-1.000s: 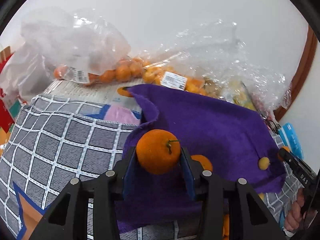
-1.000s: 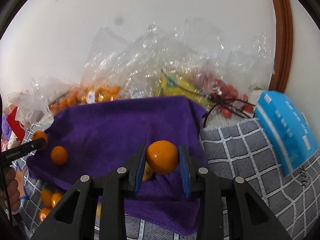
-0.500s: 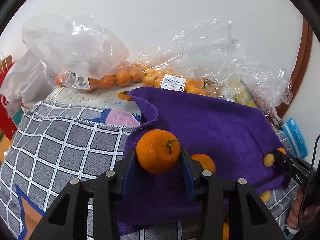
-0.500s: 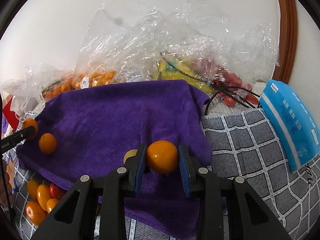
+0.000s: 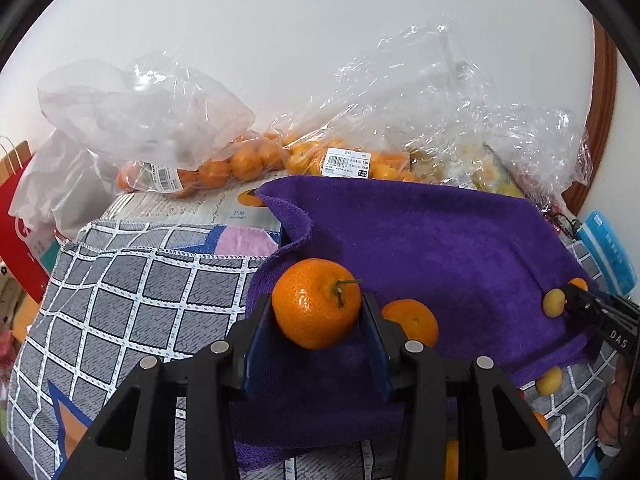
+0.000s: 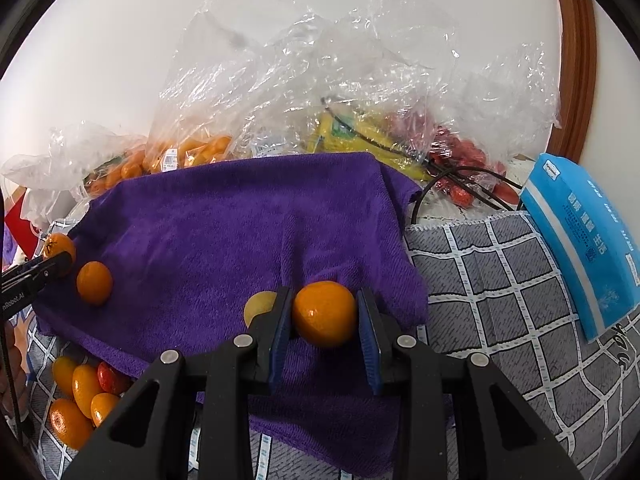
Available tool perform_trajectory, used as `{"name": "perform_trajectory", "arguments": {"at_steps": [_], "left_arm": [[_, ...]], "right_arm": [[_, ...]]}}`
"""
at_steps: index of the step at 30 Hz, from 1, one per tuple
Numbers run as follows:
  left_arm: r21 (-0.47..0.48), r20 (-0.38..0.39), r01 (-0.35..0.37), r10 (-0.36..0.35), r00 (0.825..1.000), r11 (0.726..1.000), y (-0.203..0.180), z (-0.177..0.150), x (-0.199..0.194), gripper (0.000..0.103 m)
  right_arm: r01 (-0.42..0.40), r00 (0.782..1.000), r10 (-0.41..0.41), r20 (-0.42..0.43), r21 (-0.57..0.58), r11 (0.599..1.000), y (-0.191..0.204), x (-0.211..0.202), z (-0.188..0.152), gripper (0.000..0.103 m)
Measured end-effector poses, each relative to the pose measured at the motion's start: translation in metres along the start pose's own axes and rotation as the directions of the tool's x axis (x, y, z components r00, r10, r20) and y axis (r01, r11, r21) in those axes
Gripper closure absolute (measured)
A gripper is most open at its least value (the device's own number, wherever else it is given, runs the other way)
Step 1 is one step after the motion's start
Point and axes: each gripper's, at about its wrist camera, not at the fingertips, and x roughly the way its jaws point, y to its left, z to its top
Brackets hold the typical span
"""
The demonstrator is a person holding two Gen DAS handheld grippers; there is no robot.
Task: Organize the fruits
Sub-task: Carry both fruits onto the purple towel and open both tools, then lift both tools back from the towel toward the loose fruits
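Descending toward the purple towel (image 6: pixel 224 232), both grippers (image 5: pixel 318 320) (image 6: pixel 324 320) kept jaws clamped on their mandarins (image 5: pixel 316 304) (image 6: pixel 324 314), placement seemingly imminent.

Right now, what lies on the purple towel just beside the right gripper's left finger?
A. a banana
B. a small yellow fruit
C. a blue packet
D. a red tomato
B: a small yellow fruit rests on the purple towel against the left finger of the right gripper, which holds an orange.

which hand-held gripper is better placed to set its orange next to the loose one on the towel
Left. Its hand-held gripper holds an orange right beside the loose orange on the purple towel; the right one is far across it.
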Motion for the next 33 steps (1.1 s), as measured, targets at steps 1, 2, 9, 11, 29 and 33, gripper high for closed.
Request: {"name": "perform_trajectory", "arguments": {"at_steps": [1, 2, 9, 11, 29, 33], "left_arm": [[0.007, 0.001, -0.007, 0.007, 1.0, 1.0, -0.001, 0.0, 0.0, 0.062], [0.012, 0.004, -0.011, 0.011, 1.0, 1.0, -0.002, 0.0, 0.0, 0.061], [0.079, 0.036, -0.024, 0.021, 0.999, 0.997, -0.015, -0.002, -0.006, 0.061], [0.087, 0.038, -0.025, 0.022, 0.999, 0.996, -0.017, -0.003, -0.007, 0.056], [0.013, 0.043, 0.048, -0.049, 0.998, 0.999, -0.012, 0.003, -0.021, 0.048], [0.015, 0.04, 0.066, -0.067, 0.997, 0.998, -0.014, 0.009, -0.031, 0.048]], "right_arm": [[0.0, 1.0, 0.0, 0.004, 0.001, 1.0, 0.0, -0.001, 0.0, 0.071], [0.002, 1.0, -0.002, 0.009, 0.001, 1.0, 0.0, -0.002, 0.0, 0.07], [0.007, 0.999, -0.007, 0.049, -0.005, 1.0, 0.003, -0.013, 0.001, 0.061], [0.007, 0.998, -0.007, 0.057, -0.004, 1.0, 0.004, -0.016, 0.001, 0.06], [0.007, 0.987, -0.005, 0.16, -0.009, 1.0, 0.026, -0.071, 0.013, 0.044], [-0.025, 0.993, 0.026, 0.116, -0.007, 1.0, 0.033, -0.082, 0.012, 0.044]]}}
